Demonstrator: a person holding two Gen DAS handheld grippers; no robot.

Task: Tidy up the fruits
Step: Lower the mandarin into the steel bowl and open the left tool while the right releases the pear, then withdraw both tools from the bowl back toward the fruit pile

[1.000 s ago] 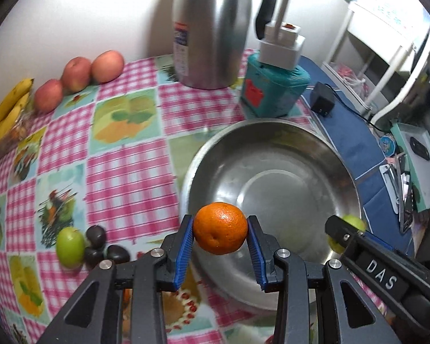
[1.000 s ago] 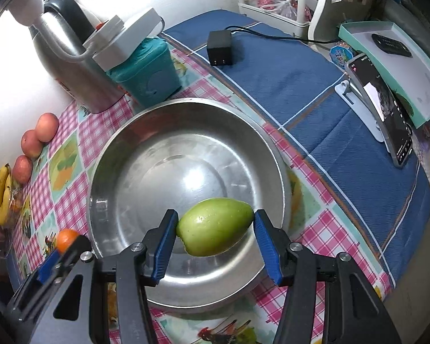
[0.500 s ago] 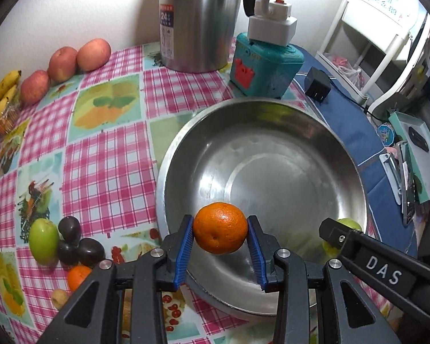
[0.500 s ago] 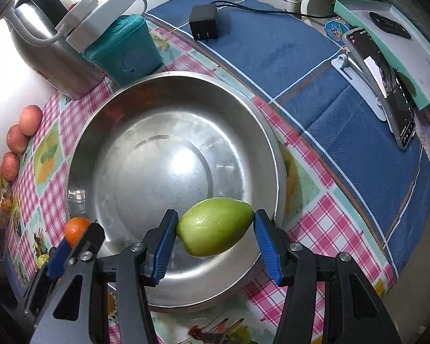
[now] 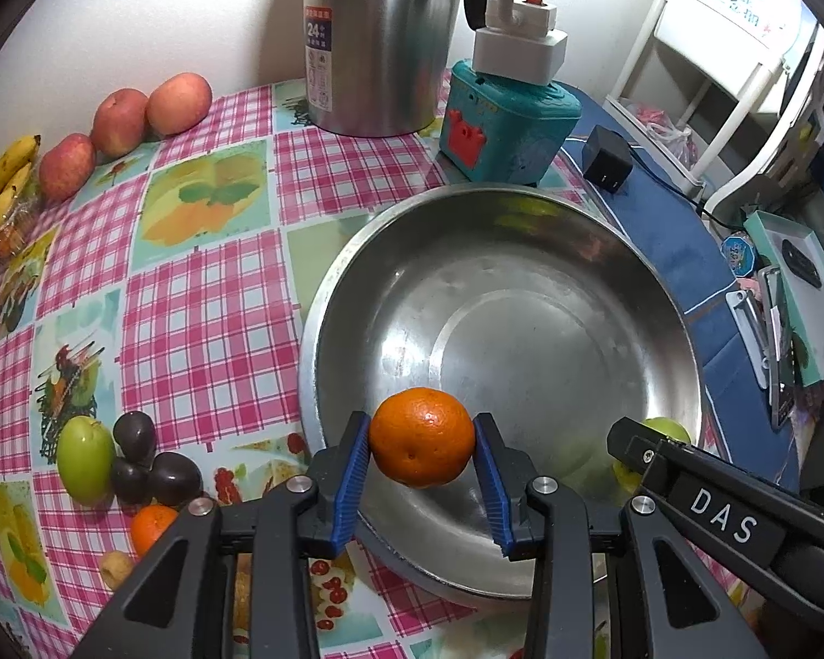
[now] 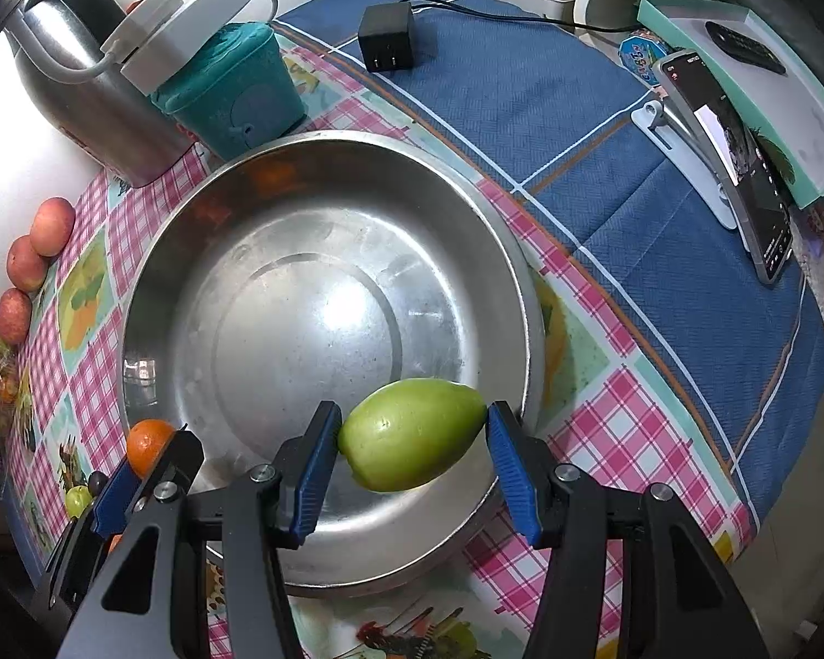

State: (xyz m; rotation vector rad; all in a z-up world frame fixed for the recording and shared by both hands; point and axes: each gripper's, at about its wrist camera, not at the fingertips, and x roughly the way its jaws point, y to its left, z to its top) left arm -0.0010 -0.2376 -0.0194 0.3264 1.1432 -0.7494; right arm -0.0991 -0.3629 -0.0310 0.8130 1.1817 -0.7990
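Orange and green are both in the air: the left gripper (image 5: 422,458) clamps an orange (image 5: 422,437) between its blue pads, and the right gripper (image 6: 412,453) clamps a green fruit (image 6: 412,449) the same way. Each hangs over the near rim of the empty steel bowl (image 6: 154,285), the orange over the left side, the green fruit over the right.

Around the bowl lie the fruits not yet gathered: a green one (image 5: 85,458), dark plums (image 5: 154,467) and a second orange (image 5: 151,528) bunched on the checked cloth (image 5: 203,318) to the left, apples (image 5: 123,121) and bananas (image 5: 0,181) by the wall. A kettle (image 5: 382,38) and a teal box (image 5: 508,126) stand behind.

The risks, as I judge them: both fruits are round and the bowl is smooth and hard, so a release from height could bounce or roll one out over the low rim. The green fruit is gripped by its ends, so it could pivot and slip early. The two grippers sit close together, so lowering both at once could knock them together.
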